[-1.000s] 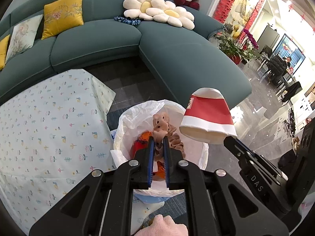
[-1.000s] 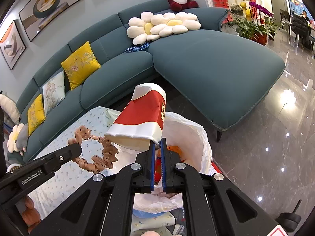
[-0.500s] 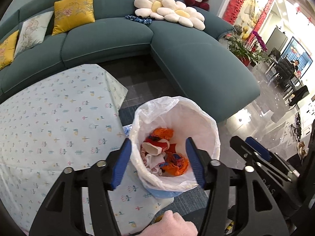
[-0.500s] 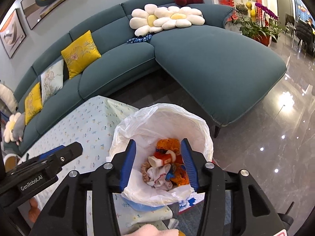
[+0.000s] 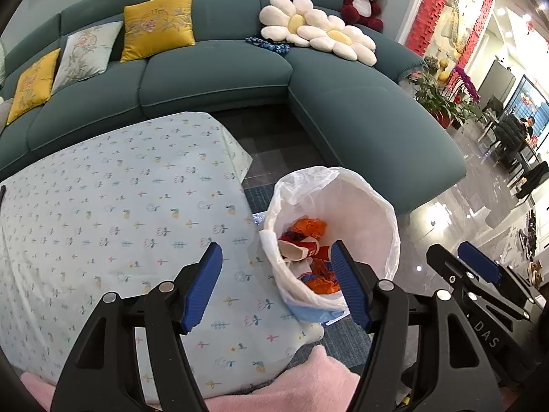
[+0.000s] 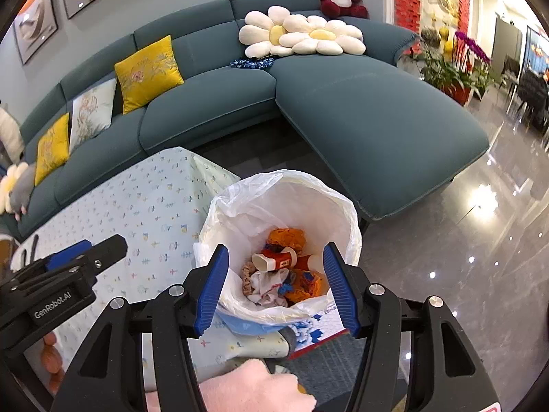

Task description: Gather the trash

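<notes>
**Living room, both tools released above the bin**

A teal corner sofa (image 6: 240,110) is curving behind a worktop (image 5: 120,213) draped in a flower-print cloth; glossy grey floor is lying to the right. I am holding both tools over the white-lined trash bin (image 6: 343,206) standing just beside the worktop's near corner. The left tool (image 5: 276,285) is hanging with its jaws apart, having just been opening, nothing between the blue pads. The right tool (image 6: 274,285) is doing likewise, jaws spread and empty, just opened further. The red-and-white paper cup (image 6: 274,261) is lying on its side inside the bin, resting on orange wrappers (image 6: 284,237) and a crumpled white cloth (image 6: 267,285); a tan beaded strand (image 6: 246,274) is showing at the heap's left edge.
</notes>
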{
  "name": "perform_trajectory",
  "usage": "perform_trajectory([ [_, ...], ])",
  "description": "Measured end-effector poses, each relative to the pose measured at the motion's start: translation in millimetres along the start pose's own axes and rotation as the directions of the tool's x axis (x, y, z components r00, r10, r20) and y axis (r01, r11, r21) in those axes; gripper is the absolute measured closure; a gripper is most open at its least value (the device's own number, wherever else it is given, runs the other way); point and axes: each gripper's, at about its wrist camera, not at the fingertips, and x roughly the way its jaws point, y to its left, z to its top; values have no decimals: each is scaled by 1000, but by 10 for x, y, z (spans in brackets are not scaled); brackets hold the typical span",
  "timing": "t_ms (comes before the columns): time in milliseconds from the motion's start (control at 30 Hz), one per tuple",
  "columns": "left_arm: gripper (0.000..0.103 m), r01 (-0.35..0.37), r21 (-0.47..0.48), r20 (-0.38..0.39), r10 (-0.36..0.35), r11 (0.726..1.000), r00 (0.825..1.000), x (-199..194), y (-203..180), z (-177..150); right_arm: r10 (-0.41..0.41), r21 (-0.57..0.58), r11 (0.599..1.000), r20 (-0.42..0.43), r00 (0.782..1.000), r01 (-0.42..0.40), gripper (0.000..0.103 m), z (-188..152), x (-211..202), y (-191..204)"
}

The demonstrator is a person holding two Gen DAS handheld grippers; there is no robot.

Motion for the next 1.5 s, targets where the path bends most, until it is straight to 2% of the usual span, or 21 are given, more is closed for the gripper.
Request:
perform_trajectory([
  [100,39,-26,13,13,25,1000,1000,-68,14,-27,-6,-9,1000,3,1000,6,47,-23,-65,32],
  [167,31,-45,20,28,44,999,999,-124,21,-57,-1,-7,1000,-1,1000,1,45,-40,-103,55],
  [267,28,-59,35,43,58,998,997,-195,26,-99,-4,-26,1000,5,1000,4,43,-69,-165,119],
  [467,17,-75,61,51,72,995,996,-273,35,-153,-12,-41,999,4,1000,13,33,-115,-209,184],
  [500,17,-76,59,53,72,995,996,-280,46,-158,-13,-42,999,-2,1000,13,29,-124,-202,194],
  [767,14,-101,21,39,100,995,994,-244,168,-187,-23,-51,998,-18,1000,22,17,-156,-146,216],
  [933,12,-118,12,30,117,993,993,-213,188,-226,-50,-68,996,-14,999,49,7,-189,-101,232],
  [1500,11,-159,8,13,159,987,987,-110,255,-297,-72,-72,995,-21,997,70,7,-276,2,226],
])
